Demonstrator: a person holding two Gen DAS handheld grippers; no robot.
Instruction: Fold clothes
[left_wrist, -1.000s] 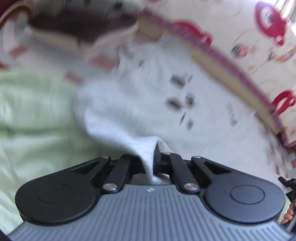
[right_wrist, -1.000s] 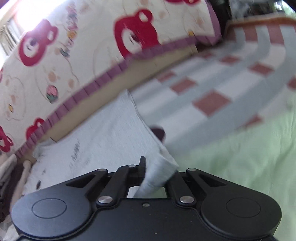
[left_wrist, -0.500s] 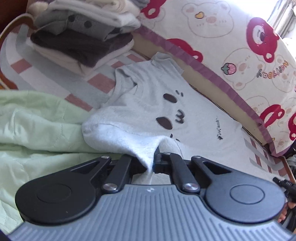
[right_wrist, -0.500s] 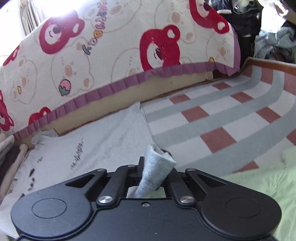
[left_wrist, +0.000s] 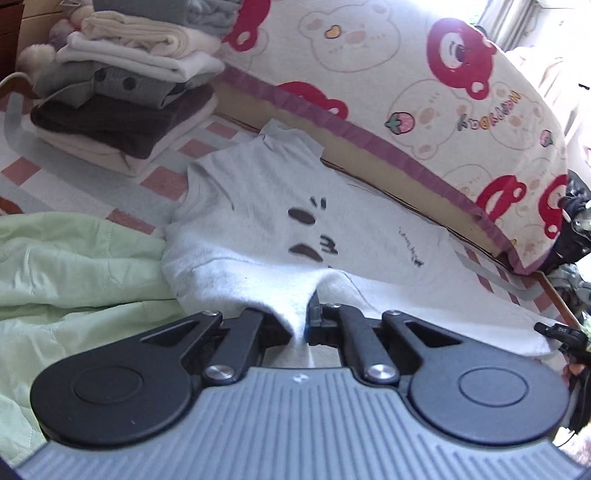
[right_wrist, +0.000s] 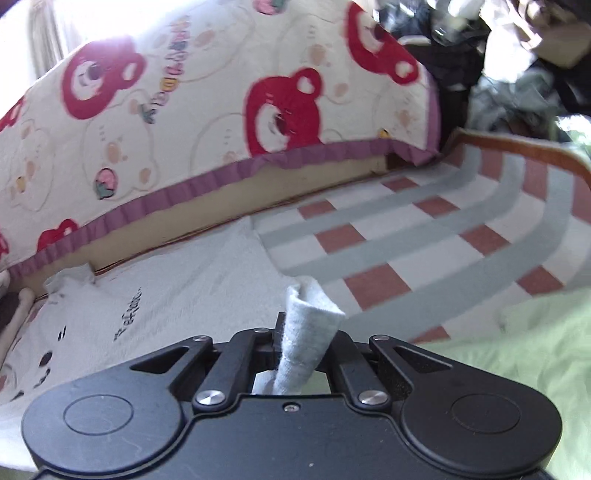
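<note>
Both grippers, left gripper (left_wrist: 308, 321) and right gripper (right_wrist: 301, 339), are clamped on the near edge of the grey T-shirt (left_wrist: 280, 206) spread on the checked mat (right_wrist: 424, 236), probably mid-fold; next, carry that edge across evenly.

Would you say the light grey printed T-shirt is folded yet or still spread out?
Spread: the light grey printed T-shirt lies flat, print up, near edge pinched by both grippers.

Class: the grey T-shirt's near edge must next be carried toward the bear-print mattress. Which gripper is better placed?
Neither alone: left gripper and right gripper are each shut on the grey T-shirt.
</note>
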